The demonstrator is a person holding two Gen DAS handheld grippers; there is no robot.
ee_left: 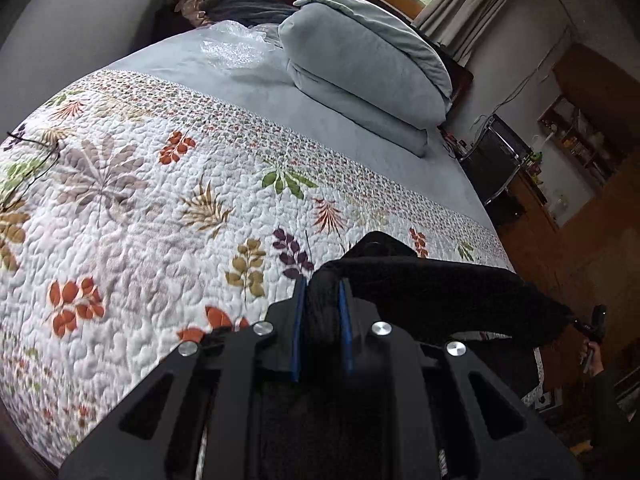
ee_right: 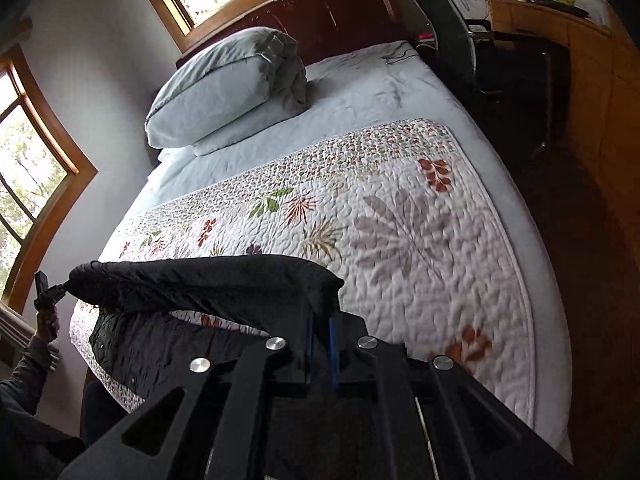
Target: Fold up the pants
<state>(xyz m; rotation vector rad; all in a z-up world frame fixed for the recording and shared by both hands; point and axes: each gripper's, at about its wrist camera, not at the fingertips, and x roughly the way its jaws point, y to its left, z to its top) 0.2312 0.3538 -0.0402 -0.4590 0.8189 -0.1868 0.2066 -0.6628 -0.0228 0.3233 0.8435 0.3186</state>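
A bed (ee_right: 500,216) with a leaf-print quilt (ee_left: 140,208), grey pillows (ee_left: 360,76) and wooden-framed windows (ee_right: 48,152). Left gripper (ee_left: 322,292) and right gripper (ee_right: 322,320) each pinch black pants (ee_right: 208,280). No legible writing.

A left gripper (ee_left: 323,292) with blue-padded jaws clamped on a bunched edge of black pants (ee_left: 420,280), which stretch toward four o'clock to a distant second gripper (ee_left: 592,322), above a leaf-patterned quilt (ee_left: 132,208) on a bed, folded grey bedding (ee_left: 360,68) lying at twelve o'clock.
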